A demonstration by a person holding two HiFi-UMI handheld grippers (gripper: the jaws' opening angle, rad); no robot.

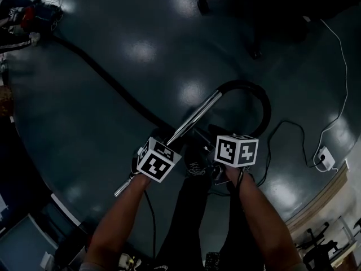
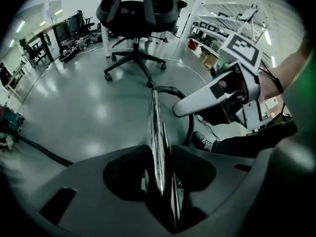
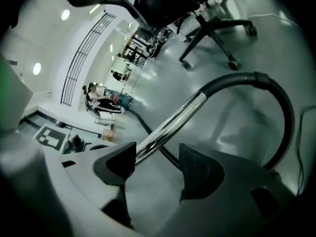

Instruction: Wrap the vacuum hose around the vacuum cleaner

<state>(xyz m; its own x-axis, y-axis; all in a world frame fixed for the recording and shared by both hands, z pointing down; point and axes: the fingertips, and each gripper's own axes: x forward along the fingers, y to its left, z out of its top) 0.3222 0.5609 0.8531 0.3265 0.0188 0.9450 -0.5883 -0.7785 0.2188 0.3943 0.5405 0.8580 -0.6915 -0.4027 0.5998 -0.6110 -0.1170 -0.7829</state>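
My left gripper (image 2: 160, 184) clamps its jaws on the chrome vacuum wand (image 2: 156, 127); my right gripper's (image 3: 157, 164) jaws stand wide apart, off it.

Left gripper (image 2: 160, 181) jaws clamped tight — right gripper (image 3: 157, 159) jaws spread apart, close alongside.

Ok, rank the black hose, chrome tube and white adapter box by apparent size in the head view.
1. black hose, largest by far.
2. chrome tube, next, though nearness to the camera flatters it.
3. white adapter box, smallest.

Grey left tool (image 2: 160, 181) and right tool (image 3: 157, 167) carry black-and-white marker cubes (image 1: 159, 160).
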